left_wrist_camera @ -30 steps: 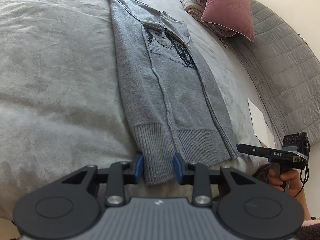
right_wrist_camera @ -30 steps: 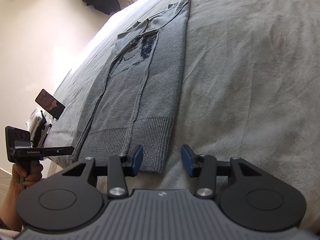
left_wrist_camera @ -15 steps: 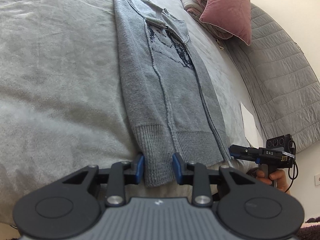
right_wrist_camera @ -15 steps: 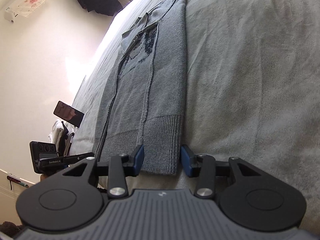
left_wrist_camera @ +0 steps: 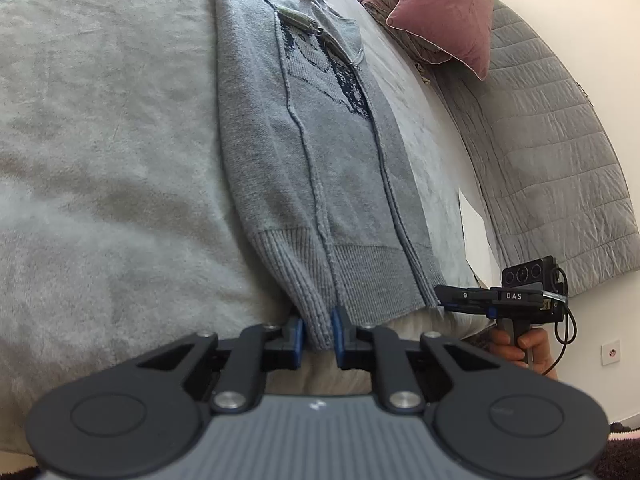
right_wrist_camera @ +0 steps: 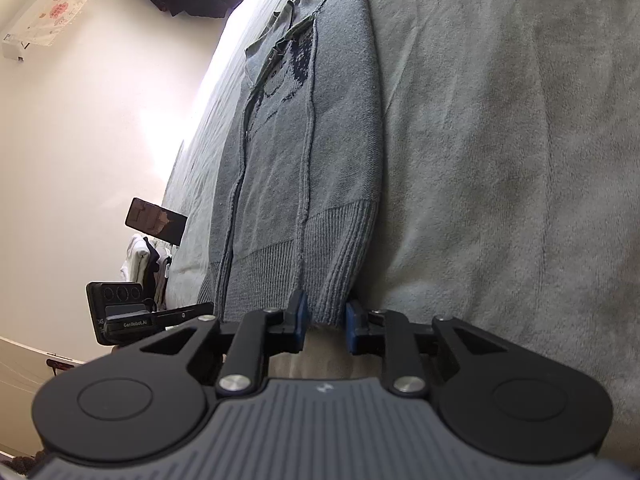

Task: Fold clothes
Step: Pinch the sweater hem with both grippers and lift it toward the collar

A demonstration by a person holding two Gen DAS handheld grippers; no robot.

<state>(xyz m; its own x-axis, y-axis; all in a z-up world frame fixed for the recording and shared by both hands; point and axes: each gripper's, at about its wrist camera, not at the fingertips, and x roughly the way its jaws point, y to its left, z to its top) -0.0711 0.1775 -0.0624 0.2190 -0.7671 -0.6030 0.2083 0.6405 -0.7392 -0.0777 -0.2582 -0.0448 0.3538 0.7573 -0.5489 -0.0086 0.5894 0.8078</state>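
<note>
A grey knit sweater (left_wrist_camera: 320, 160) with a dark blue pattern lies lengthwise on the bed, its sides folded in and its ribbed hem at the near edge. My left gripper (left_wrist_camera: 318, 334) is shut on the hem's left corner, the rib bunched between its blue pads. In the right wrist view the same sweater (right_wrist_camera: 312, 160) runs away from me, and my right gripper (right_wrist_camera: 326, 320) is shut on the hem's right corner. Both pinched corners are lifted slightly off the bed edge.
A grey plush bed cover (left_wrist_camera: 100, 160) spreads widely to the left. A pink pillow (left_wrist_camera: 444, 12), bundled bedding and a quilted grey headboard (left_wrist_camera: 560, 160) stand to the right, with a white sheet of paper (left_wrist_camera: 474, 232) beside the sweater. A dark phone (right_wrist_camera: 156, 220) stands beyond the bed's far side.
Both grippers moved forward onto the hem and closed on it; their jaws were open around the hem corners a second ago. The hem corners now bunch between the pads.
</note>
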